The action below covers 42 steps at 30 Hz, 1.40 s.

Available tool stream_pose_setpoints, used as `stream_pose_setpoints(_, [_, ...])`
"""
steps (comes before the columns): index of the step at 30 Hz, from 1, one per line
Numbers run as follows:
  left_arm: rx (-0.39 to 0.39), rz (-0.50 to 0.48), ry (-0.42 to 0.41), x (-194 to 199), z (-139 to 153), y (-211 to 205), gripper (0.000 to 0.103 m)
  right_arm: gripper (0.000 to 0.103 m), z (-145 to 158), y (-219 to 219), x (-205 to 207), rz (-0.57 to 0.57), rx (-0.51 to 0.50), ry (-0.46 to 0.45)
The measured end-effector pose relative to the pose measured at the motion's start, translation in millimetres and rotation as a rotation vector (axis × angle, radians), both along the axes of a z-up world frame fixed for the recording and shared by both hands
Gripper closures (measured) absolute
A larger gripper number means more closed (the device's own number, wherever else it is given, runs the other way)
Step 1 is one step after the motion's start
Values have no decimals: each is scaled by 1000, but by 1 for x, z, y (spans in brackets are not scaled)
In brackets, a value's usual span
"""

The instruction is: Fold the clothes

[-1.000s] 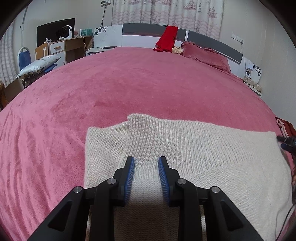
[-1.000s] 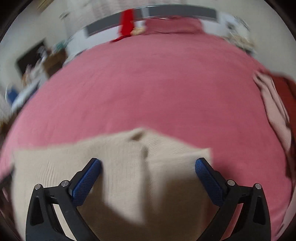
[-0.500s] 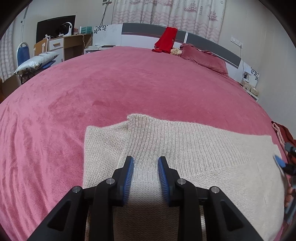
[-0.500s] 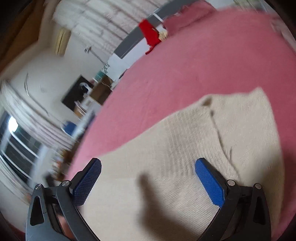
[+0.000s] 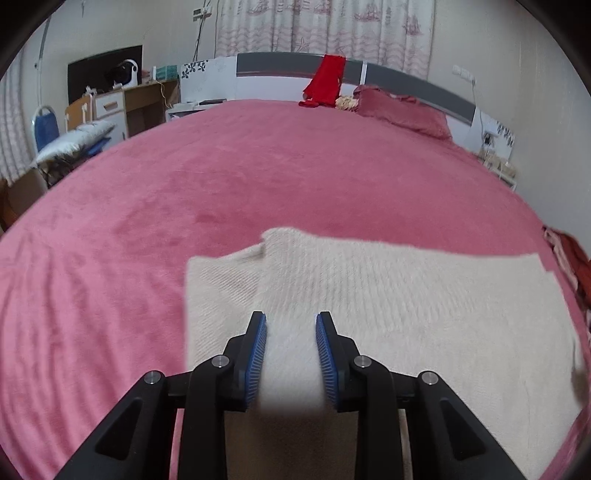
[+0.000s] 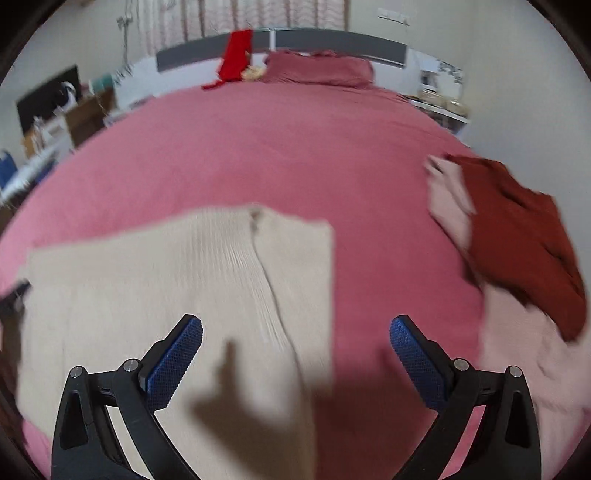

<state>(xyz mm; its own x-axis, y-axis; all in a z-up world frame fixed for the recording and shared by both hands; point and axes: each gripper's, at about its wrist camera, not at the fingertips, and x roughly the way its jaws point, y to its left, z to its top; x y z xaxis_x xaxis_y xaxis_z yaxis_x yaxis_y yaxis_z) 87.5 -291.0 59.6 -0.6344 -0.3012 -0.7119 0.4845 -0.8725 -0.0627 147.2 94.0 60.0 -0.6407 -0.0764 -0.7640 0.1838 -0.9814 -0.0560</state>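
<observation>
Blue pads on my left claw: a small gap between them, nothing pinched. It sits just over the near edge of the sweater.
My right claw: its blue pads are spread wide apart and hold nothing. It hangs over the sweater's right side, and its shadow falls on the knit.
Cream sweater: a soft knit, lying flat on the bed, folded into a wide block. One flap lies over another, with a seam line going up it. In the right view it looks blurry.
Pink blanket: fuzzy, covers the whole bed, under the sweater.
Pile of clothes: on my right, apart from the sweater. A dark red one lies on top of a pale pink one.
Pillow: pink, far off at the head of the bed.
Red cloth: hangs over the grey headboard.
Desk: brown, far left, by the wall.
Blue chair: beside the desk.
Curtain: pale, with small pictures on it, behind the bed.
</observation>
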Motion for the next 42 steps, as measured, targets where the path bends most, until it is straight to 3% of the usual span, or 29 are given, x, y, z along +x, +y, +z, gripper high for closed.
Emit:
stream_pose_setpoints(5, [-28,-44,-56,23,2,17,75,2,-16,22,56,47,-38,-1])
stream_pose_setpoints(6, [-36,-55,-78,27,0,20,75,16,-23,22,57,57,-41,-24])
stream_pose_setpoints(7, [-46,-68,-104,29,-3,23,75,48,-32,21,59,72,-58,-53])
stream_pose_setpoints(8, [-68,-88,-129,31,-7,28,75,65,-42,20,60,80,-64,-81])
stream_pose_setpoints(9, [-102,-112,-148,34,-11,33,75,76,-52,22,57,76,-57,-115])
stream_pose_setpoints(13, [-313,-198,-203,45,-22,59,74,76,-66,41,51,81,-130,-121])
stream_pose_setpoints(15, [-358,-218,-208,51,-22,65,74,76,-65,51,48,85,-180,-140])
stream_pose_setpoints(17, [-303,-224,-167,64,-12,60,74,75,-63,62,46,90,-246,-164])
stream_pose_setpoints(20, [-169,-198,-101,88,2,43,74,54,-59,80,47,130,-414,-213])
stream_pose_setpoints(21, [-111,-182,-83,96,4,35,74,42,-62,83,48,140,-440,-243])
stream_pose_setpoints(27, [212,-145,-56,115,-13,6,74,40,-75,90,43,173,-529,-290])
stream_pose_setpoints(29, [295,-163,-64,111,-23,7,74,48,-77,83,35,174,-532,-301])
stream_pose_setpoints(32, [301,-166,-80,104,-28,8,73,73,-80,74,28,175,-521,-320])
stream_pose_setpoints(33, [294,-169,-88,103,-28,8,73,90,-80,71,31,180,-531,-333])
stream_pose_setpoints(40, [326,-219,-165,96,-23,3,81,90,-63,87,40,123,-557,-338])
stream_pose_setpoints(42, [319,-221,-128,92,-12,-4,81,81,-63,90,36,147,-535,-350])
